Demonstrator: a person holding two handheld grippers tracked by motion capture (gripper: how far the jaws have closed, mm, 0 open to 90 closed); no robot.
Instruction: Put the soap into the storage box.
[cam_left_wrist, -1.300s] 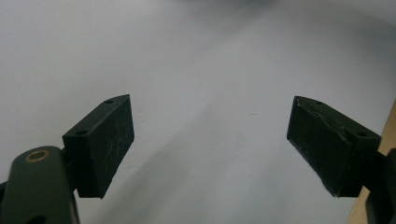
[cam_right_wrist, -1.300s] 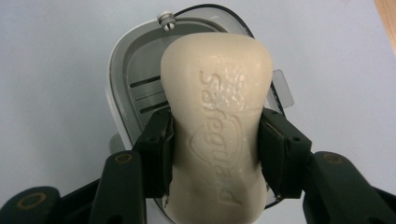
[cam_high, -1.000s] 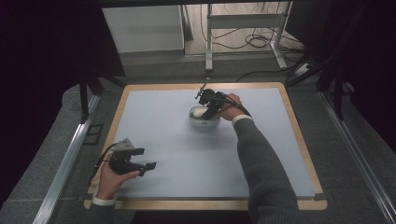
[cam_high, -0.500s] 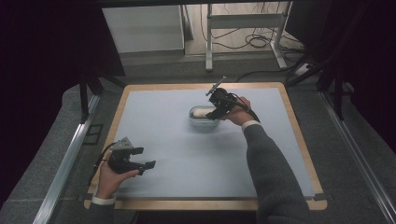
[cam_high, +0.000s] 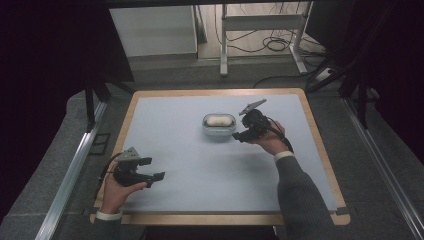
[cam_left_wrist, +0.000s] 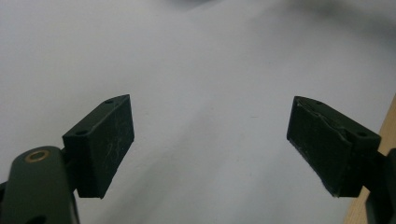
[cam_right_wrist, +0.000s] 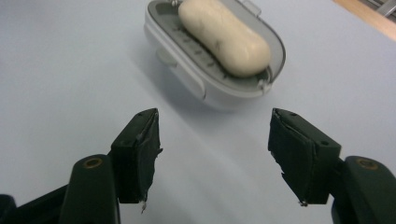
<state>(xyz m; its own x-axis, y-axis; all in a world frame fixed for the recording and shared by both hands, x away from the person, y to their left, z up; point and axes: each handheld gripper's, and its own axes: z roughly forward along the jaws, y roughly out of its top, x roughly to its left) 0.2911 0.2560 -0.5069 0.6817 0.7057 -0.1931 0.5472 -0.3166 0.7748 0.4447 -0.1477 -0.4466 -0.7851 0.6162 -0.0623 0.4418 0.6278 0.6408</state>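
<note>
A pale oval bar of soap (cam_high: 217, 121) (cam_right_wrist: 224, 35) lies in a white and grey soap dish (cam_high: 220, 131) (cam_right_wrist: 173, 63) on the light blue mat. Just right of the dish, my right gripper (cam_high: 238, 137) (cam_right_wrist: 215, 154) points at it from a short gap away. Its jaws have just been opening and nothing is between them. At the mat's near left corner my left gripper (cam_high: 152, 168) (cam_left_wrist: 210, 144) rests open, low over bare mat, with nothing between its jaws.
The mat (cam_high: 190, 165) lies on a wooden board whose rim (cam_high: 215, 218) runs around it. Metal rails (cam_high: 70, 170) flank the board on dark grey padding. A desk frame and cables (cam_high: 270, 45) stand beyond the far edge.
My right gripper has drawn back from over the soap dish to its right and nearer the person, with its jaws wider apart. The soap stays in the dish. The left gripper has not moved.
</note>
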